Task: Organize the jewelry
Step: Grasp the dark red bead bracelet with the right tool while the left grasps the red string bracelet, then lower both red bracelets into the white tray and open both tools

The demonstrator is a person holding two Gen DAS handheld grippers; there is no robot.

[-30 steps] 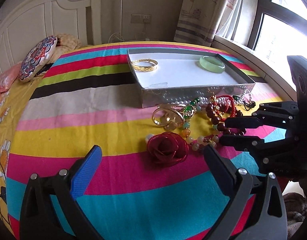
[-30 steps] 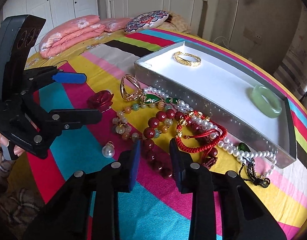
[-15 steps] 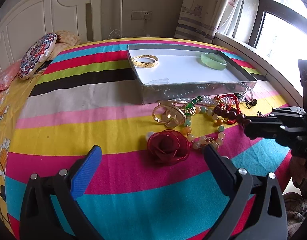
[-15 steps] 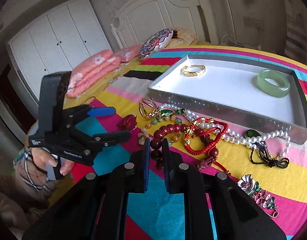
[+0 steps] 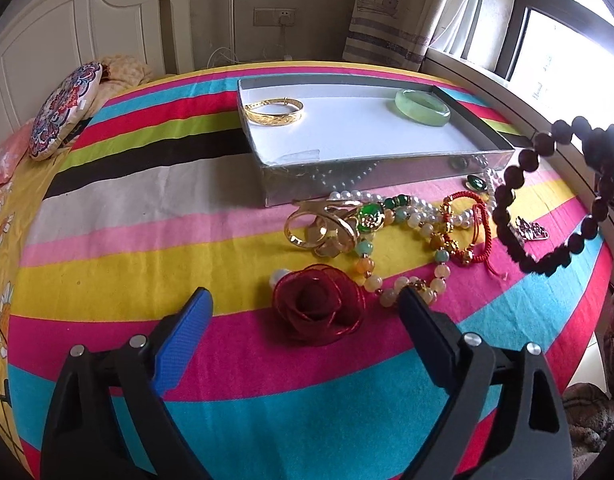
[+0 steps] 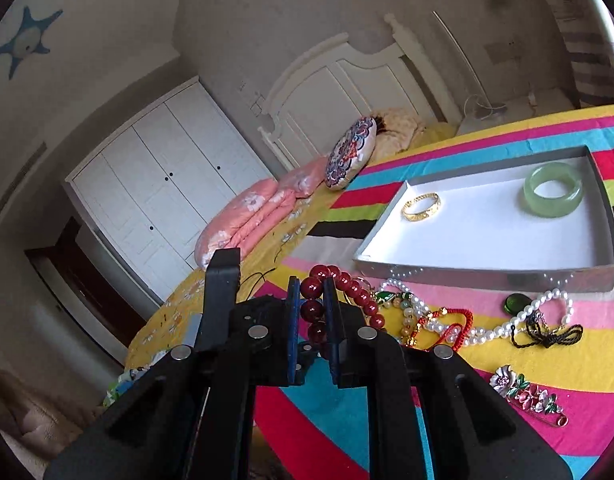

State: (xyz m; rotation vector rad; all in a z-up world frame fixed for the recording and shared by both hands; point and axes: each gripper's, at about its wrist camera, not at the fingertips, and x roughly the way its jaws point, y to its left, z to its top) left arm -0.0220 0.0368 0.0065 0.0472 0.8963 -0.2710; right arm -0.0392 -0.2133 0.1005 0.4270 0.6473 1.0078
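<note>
My right gripper (image 6: 312, 292) is shut on a dark red bead bracelet (image 6: 313, 309) and holds it in the air; the bracelet hangs as a loop at the right of the left wrist view (image 5: 547, 200). My left gripper (image 5: 303, 308) is open and empty, just in front of a red fabric rose (image 5: 317, 308). A silver tray (image 5: 263, 168) holds a gold bangle (image 5: 273, 111) and a green jade bangle (image 5: 422, 107). In front of the tray lies a heap with gold rings (image 5: 323, 228), a pearl string (image 6: 487, 330) and a red cord bracelet (image 5: 471, 220).
The jewelry lies on a striped cloth (image 5: 147, 200) over a bed. A flower brooch (image 6: 523, 394) and a green pendant on a black cord (image 6: 517, 304) lie near the tray. A round patterned cushion (image 5: 63, 112) and pink pillows (image 6: 247, 216) sit toward the headboard.
My right gripper closed on the dark red bead bracelet and lifted it off the heap into the air. My left gripper stayed open in place by the rose.
</note>
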